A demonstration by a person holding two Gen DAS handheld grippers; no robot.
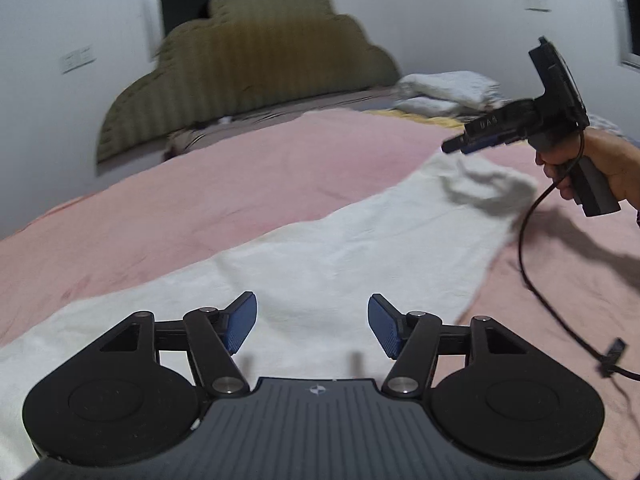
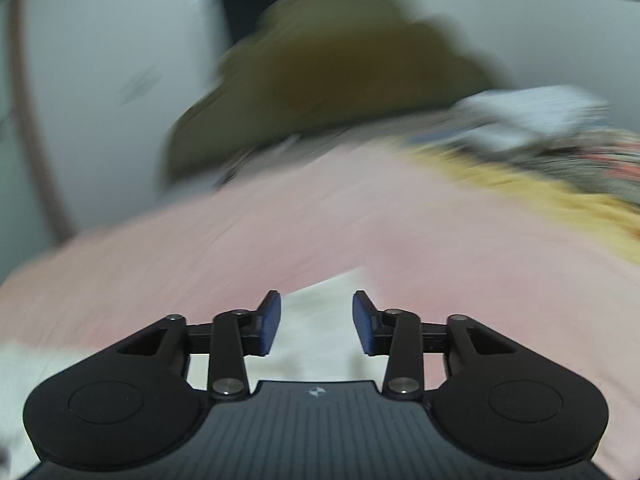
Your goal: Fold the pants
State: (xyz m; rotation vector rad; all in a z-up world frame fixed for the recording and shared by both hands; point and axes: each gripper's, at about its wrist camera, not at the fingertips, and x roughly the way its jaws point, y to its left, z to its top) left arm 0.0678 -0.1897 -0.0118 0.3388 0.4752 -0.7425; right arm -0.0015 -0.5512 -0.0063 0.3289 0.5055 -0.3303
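- The left gripper [image 1: 312, 326], black with blue pads, sits nearest the lens in the left wrist view, its fingers spread wide with nothing between them, hovering above the cloth.
- The white fabric pants [image 1: 320, 256] lie stretched out on the pink blanket-covered bed [image 1: 200, 200], running from the near left corner away toward the far right, mostly flat with light creases.
- The far end of the pants is bunched into a raised, rumpled fold, just below the tip of the right gripper [image 1: 454, 146].
- A hand [image 1: 592, 168] holds the right gripper by its dark handle, and a black cable [image 1: 528, 240] hangs from it across the bed.
- In the right wrist view, which is heavily blurred, the right gripper [image 2: 317, 322] shows its blue pads apart and empty, with a corner of the pants [image 2: 320, 332] lying beneath the gap.
- An olive cloud-shaped headboard [image 1: 248, 56] stands against the white wall, and pale folded bedding [image 1: 448, 90] rests at the far right of the bed.
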